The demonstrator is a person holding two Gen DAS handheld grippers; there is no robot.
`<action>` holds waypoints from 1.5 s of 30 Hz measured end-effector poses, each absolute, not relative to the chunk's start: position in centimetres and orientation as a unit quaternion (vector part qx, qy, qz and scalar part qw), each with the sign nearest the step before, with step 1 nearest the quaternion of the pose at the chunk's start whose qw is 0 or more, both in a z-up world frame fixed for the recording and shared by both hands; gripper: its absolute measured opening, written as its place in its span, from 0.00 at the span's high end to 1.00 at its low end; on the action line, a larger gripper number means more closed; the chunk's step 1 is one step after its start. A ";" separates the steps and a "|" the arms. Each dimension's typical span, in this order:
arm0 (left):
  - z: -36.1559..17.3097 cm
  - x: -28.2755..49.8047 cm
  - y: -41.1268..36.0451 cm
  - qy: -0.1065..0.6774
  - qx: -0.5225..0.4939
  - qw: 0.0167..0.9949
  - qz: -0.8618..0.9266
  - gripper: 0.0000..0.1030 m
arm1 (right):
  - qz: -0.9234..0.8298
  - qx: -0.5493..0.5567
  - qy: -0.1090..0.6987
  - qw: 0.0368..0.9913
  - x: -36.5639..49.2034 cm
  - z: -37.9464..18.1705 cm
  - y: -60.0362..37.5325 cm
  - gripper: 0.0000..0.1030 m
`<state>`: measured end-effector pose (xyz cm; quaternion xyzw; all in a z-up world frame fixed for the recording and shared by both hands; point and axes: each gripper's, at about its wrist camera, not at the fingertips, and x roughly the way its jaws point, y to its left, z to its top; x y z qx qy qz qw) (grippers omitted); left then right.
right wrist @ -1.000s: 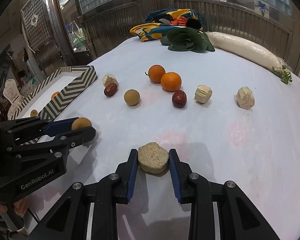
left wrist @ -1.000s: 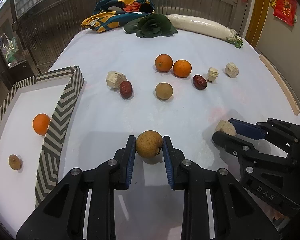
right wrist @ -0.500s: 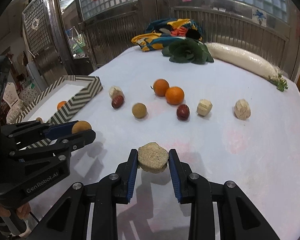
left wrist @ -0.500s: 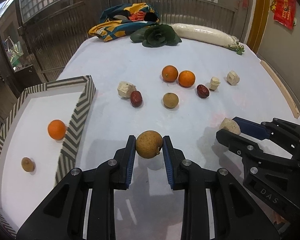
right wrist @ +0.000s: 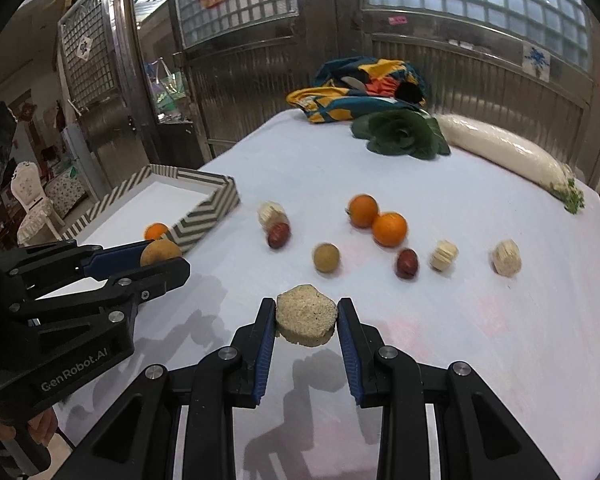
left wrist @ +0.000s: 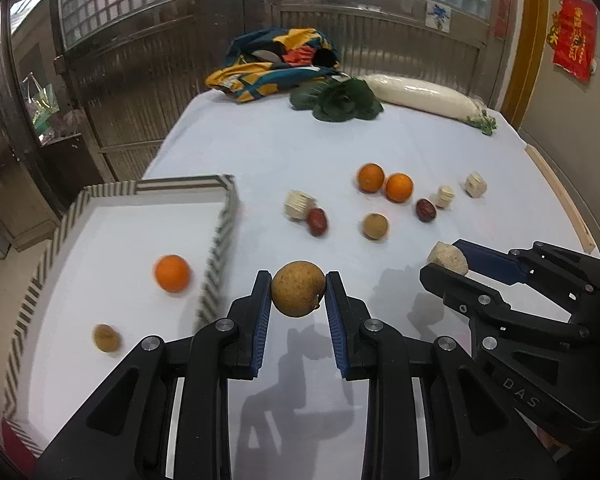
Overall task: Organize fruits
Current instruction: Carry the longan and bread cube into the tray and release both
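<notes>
A round brown fruit (left wrist: pixel 298 289) is clamped between the closed-in pads of the left gripper (left wrist: pixel 299 300) and is held clear of the white table (left wrist: pixel 260 152), just right of the striped tray (left wrist: pixel 220 236). A flat, speckled beige slice (right wrist: pixel 306 315) is gripped in the same way by the right gripper (right wrist: pixel 306 322), also above the table surface.

The tray interior is shown only in the left wrist view: an orange (left wrist: pixel 172 273) and a small brown fruit (left wrist: pixel 106 338) are seen lying inside it, well apart. In the right wrist view the tray floor is largely hidden by the tray wall and the left gripper; only the top of the orange is visible.

The loose items are shown in both views: two oranges (right wrist: pixel 389 229) touching, a tan ball (right wrist: pixel 326 257), two dark red fruits (right wrist: pixel 407 263), and three pale ridged pieces (right wrist: pixel 506 257). At the far edge, a leafy green vegetable (right wrist: pixel 400 133), a white radish (right wrist: pixel 500 152) and a coloured cloth (right wrist: pixel 360 92) are seen.
</notes>
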<state>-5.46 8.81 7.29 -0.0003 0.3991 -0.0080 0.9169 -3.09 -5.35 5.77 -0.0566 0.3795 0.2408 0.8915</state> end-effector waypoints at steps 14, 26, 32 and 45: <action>9.9 -4.0 19.3 0.404 -0.025 0.913 0.054 0.75 | 0.304 -0.065 0.364 0.878 -1.6 7.8 2.4 0.71; 6.0 0.1 26.6 0.463 -0.066 0.880 0.083 0.75 | 0.361 -0.086 0.368 0.853 2.4 6.9 10.9 0.71; 3.8 1.7 27.8 0.489 -0.083 0.864 0.084 0.75 | 0.362 -0.111 0.395 0.837 6.0 4.6 14.9 0.71; 1.8 3.0 29.0 0.511 -0.082 0.850 0.101 0.50 | 0.362 -0.138 0.413 0.825 8.3 1.6 17.9 0.64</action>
